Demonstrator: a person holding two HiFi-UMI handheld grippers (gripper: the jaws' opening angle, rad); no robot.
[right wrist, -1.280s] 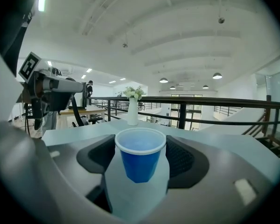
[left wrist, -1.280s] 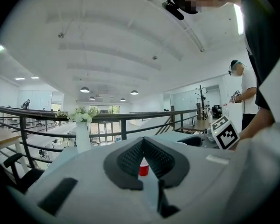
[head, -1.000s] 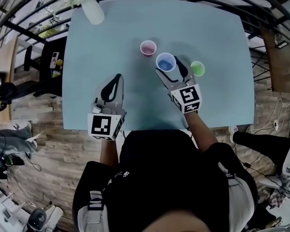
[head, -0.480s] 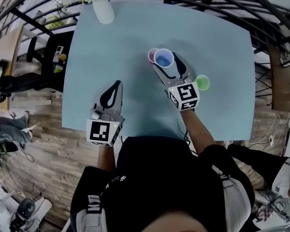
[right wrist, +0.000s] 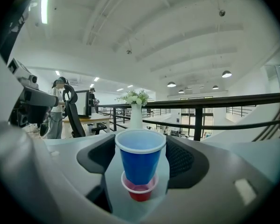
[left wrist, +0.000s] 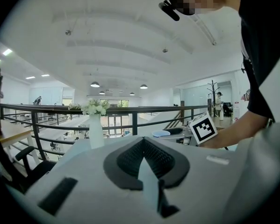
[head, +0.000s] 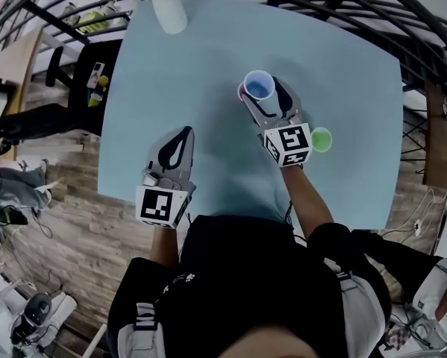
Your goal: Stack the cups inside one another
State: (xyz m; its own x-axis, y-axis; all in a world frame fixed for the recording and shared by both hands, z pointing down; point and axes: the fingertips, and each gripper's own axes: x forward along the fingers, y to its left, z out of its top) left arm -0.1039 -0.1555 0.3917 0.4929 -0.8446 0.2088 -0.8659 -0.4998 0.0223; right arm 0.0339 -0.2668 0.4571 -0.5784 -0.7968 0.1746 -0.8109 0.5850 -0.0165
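The blue cup has swung away from the green cup, which now lies off to the right of the right tongs. It hangs straight over the pink cup, base dipping into the rim, so the first nesting looks moments away. The right tongs pinch the blue cup between their pads, while the left tongs sit pressed together and empty, well to their left over the bench.

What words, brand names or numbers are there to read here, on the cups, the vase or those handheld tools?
No readable text anywhere.
Cube on the left gripper: black-and-white squares only, no letters.
Cube on the right gripper: the same.
The blue cup, red cup, green cup and vase: plain, no print visible.
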